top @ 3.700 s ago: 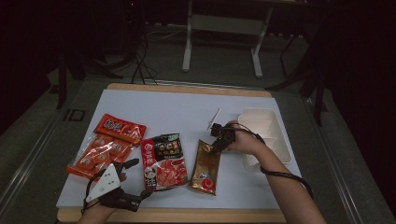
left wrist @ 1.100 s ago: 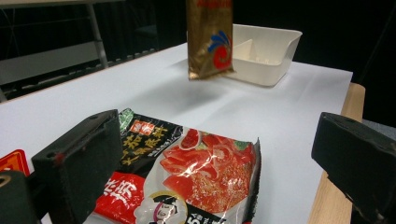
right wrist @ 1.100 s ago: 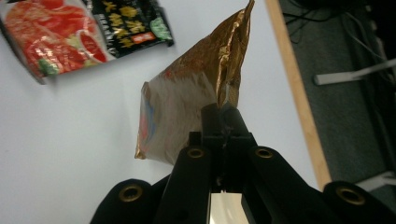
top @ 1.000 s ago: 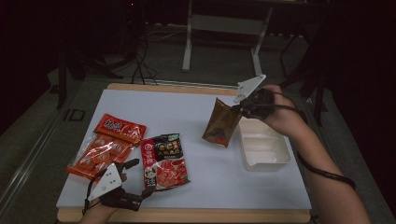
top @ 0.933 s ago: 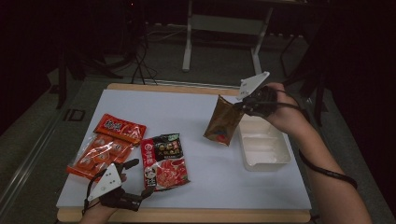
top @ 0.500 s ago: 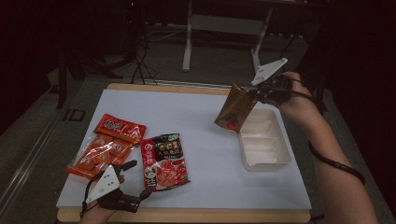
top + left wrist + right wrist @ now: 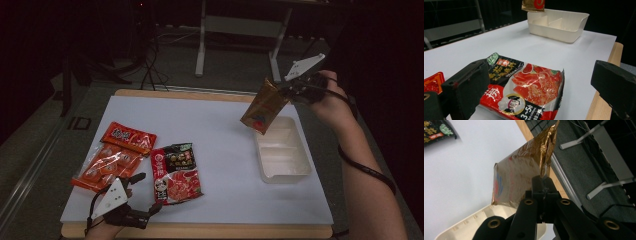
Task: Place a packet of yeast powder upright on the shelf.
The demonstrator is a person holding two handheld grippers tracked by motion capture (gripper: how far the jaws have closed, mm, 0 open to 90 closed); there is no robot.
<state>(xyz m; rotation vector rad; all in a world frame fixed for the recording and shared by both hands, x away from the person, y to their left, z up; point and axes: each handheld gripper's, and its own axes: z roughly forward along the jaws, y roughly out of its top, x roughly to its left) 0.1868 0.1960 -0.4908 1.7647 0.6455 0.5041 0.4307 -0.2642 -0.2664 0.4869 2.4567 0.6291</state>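
White tabletop [image 7: 225, 130] under me, dark room all around, metal stand legs [image 7: 201, 45] past the far edge. My right gripper [image 7: 292, 91] is up in the air over the far right corner, jaws pinched tight on the top seam of the gold pouch [image 7: 262, 106], which hangs tilted above the far end of the white divided tray [image 7: 295, 172]. In the right gripper view the crinkled foil [image 7: 524, 172] stands right at the closed jaws, tray rim below it. My left gripper [image 7: 142, 200] sits low at the near left edge, jaws wide apart, nothing between them but air, with the red-and-black sauce packet [image 7: 524, 87] lying flat just ahead. Beside that packet, to its left, lies the orange snack bag [image 7: 114, 155], flat on the table.
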